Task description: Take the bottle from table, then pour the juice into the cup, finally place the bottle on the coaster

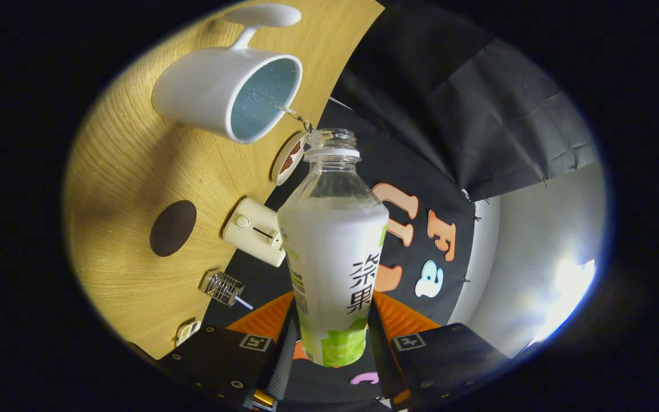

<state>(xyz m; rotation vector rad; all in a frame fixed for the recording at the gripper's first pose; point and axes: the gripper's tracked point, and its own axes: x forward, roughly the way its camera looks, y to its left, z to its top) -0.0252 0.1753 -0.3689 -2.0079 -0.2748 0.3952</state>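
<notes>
Bottle (332, 252) held fast between our gripper's (334, 343) two fingers, both pressing on its lower body near the green band, so the tool is clamped on it. We take the bottle as our landmark. Its long axis runs straight ahead from the fingers, base between them and open, capless mouth at the far end; against the wooden table (129, 171), which stands almost on edge in our view, that axis lies tipped over toward level, with the mouth pointing at the cup (229, 94). A thin stream (295, 116) of liquid leaves the bottle's mouth and reaches the cup's rim. The cup is white, bluish inside, with its handle on the side away from the bottle, and it stands on the table just beyond the bottle's mouth. Close by the bottle's neck, on the table side, we see a round coaster (288, 158) with a pale rim. Beside the bottle's shoulder sits a small cream box (253, 230) with a knob. Further from the bottle lies a dark oval patch (173, 228), and near the bottle's lower half rests a small wire-coiled object (223, 287).
</notes>
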